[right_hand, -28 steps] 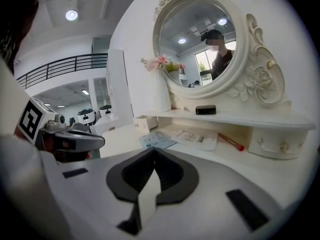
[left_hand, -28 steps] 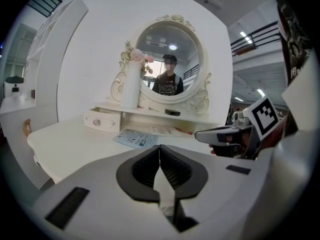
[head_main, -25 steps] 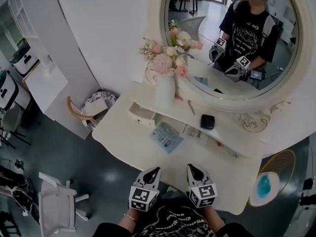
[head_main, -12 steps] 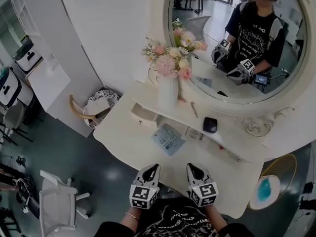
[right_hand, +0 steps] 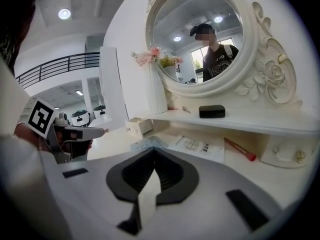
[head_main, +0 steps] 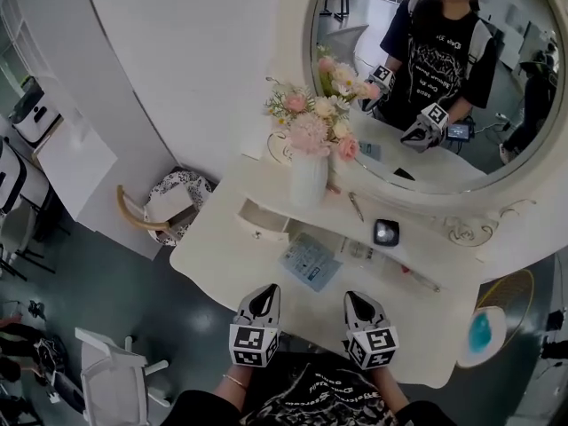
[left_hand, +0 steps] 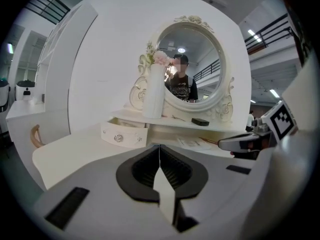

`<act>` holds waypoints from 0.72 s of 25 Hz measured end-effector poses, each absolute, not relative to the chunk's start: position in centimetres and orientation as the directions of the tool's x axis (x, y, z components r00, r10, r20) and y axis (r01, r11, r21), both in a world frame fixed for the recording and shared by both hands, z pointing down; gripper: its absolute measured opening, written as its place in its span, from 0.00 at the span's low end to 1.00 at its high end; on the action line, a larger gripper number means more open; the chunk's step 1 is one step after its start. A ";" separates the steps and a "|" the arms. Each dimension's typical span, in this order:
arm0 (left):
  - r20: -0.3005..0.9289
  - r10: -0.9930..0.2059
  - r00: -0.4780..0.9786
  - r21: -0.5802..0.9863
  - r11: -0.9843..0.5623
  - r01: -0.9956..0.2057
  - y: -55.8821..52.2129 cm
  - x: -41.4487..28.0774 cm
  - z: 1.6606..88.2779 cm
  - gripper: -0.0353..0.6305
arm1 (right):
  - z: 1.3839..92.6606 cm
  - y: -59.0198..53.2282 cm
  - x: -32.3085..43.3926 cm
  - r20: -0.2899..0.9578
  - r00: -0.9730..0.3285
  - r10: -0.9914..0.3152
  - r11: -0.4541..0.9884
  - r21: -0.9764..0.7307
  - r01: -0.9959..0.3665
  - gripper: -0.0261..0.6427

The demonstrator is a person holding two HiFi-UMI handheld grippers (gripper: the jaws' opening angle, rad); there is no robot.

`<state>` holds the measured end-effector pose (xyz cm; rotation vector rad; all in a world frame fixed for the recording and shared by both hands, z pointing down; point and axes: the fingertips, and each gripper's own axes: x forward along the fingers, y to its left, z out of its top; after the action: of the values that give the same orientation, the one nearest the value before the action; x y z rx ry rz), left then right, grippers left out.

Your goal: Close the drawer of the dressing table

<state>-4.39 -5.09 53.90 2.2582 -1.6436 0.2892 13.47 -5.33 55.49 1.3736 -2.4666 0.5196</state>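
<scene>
Small white open drawer point(head_main: 264, 221) lies far beyond your left gripper point(head_main: 264, 293), well apart. Left gripper and right gripper point(head_main: 356, 299): jaws together, holding nothing.

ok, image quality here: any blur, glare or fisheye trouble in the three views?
Head view: sharp, evenly lit, edges bend slightly; the open drawer reads clearly. Left gripper view: heavy fisheye, black vignetted corners, drawer in focus. Right gripper view: same fisheye, the mirror bulges, a ceiling lamp is blown out; no motion blur in any.
</scene>
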 end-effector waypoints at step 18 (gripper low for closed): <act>0.388 -0.858 0.337 0.116 -0.317 -0.941 -11.2 -10.6 55.1 0.08 | 55.2 -8.3 7.5 0.392 -0.435 -0.810 0.417 -0.135 -0.899 0.05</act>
<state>-10.61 -11.16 55.08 2.2863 -1.6015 0.3658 7.49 -8.28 55.19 1.4904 -2.4083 0.4761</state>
